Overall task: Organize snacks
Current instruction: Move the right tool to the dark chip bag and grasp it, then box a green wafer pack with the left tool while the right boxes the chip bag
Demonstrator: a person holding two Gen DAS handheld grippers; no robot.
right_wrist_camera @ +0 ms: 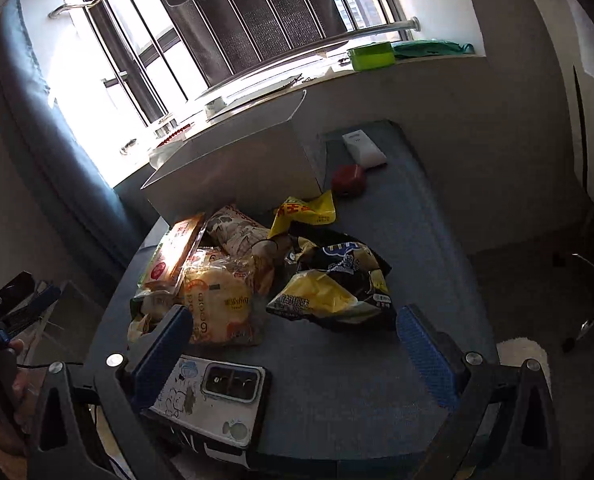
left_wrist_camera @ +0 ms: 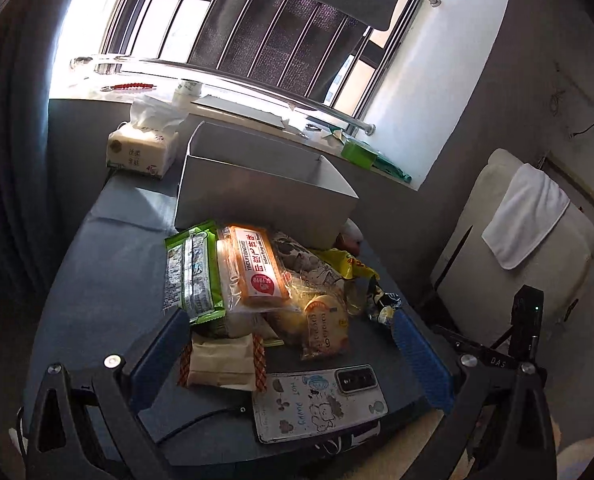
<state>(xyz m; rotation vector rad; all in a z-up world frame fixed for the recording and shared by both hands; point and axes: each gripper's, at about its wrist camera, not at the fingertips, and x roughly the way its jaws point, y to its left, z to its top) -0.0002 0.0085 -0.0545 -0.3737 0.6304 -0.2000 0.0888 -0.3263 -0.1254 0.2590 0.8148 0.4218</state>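
A pile of snack packets lies on the blue table (left_wrist_camera: 109, 264) in front of an open white box (left_wrist_camera: 265, 192). It includes a green packet (left_wrist_camera: 193, 276), an orange-labelled packet (left_wrist_camera: 257, 268), a round bun packet (left_wrist_camera: 327, 328), a small beige packet (left_wrist_camera: 221, 362) and a yellow packet (left_wrist_camera: 349, 264). My left gripper (left_wrist_camera: 289, 320) is open above the near side of the pile, holding nothing. In the right wrist view the box (right_wrist_camera: 237, 168) stands behind the bun packet (right_wrist_camera: 221, 308), the yellow packet (right_wrist_camera: 305, 210) and a black-and-yellow chip bag (right_wrist_camera: 337, 284). My right gripper (right_wrist_camera: 293, 316) is open and empty, just short of the chip bag.
A phone (left_wrist_camera: 321, 404) in a cartoon case lies at the table's near edge, also in the right wrist view (right_wrist_camera: 213, 396). A tissue pack (left_wrist_camera: 143, 148) stands back left. A red object (right_wrist_camera: 349, 180) and a white device (right_wrist_camera: 365, 148) lie right of the box. The windowsill (left_wrist_camera: 297, 128) is behind.
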